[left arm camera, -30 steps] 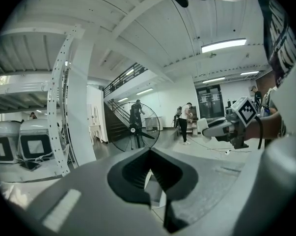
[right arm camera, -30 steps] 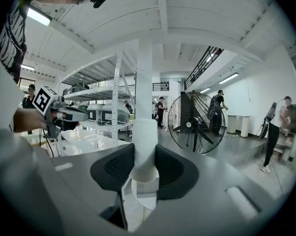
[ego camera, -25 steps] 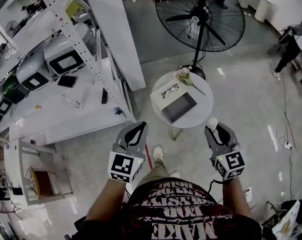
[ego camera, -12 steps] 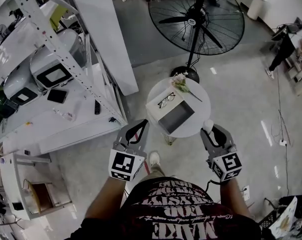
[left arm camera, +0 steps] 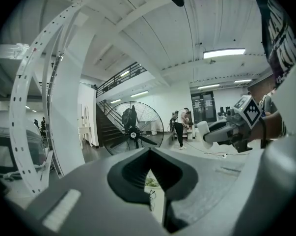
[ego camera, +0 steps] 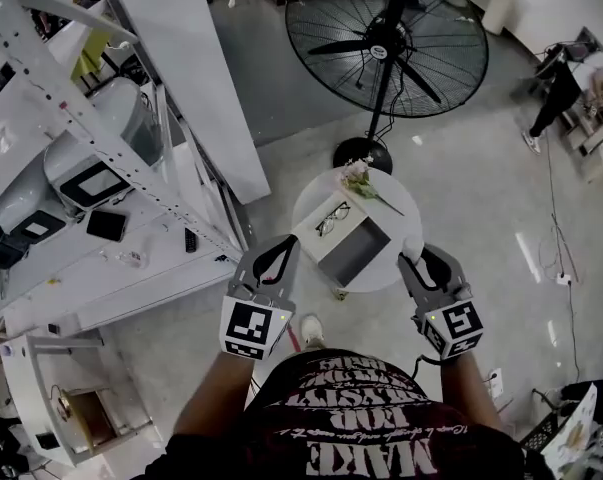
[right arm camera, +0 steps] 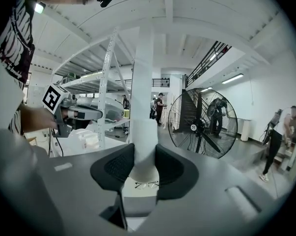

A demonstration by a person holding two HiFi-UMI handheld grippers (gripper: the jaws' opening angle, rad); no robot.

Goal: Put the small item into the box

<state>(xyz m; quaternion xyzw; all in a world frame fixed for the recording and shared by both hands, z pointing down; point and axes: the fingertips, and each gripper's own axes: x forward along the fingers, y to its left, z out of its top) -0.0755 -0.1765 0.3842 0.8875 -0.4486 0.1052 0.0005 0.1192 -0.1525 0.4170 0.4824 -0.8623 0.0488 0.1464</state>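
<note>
A small round white table point(ego camera: 396, 200) stands just ahead of both grippers in the head view. On it lie an open grey-lined box point(ego camera: 353, 245), a pair of glasses point(ego camera: 331, 218) and a flower point(ego camera: 362, 179). My right gripper point(ego camera: 414, 258) is shut on a small white cylindrical item point(right arm camera: 144, 141), held at the table's near right edge. My left gripper point(ego camera: 283, 245) is shut with nothing in it, at the table's near left edge. The glasses point(right arm camera: 147, 184) show past the right gripper's jaws.
A large black floor fan point(ego camera: 386, 40) stands behind the table. A white metal shelf rack point(ego camera: 101, 183) with appliances fills the left side, beside a white pillar point(ego camera: 191, 78). A person point(ego camera: 556, 93) stands at the far right. Cables run across the floor at right.
The table, box and fan have drawn closer to the grippers across the frames. Both grippers keep their pose, and the right one still holds the white item.
</note>
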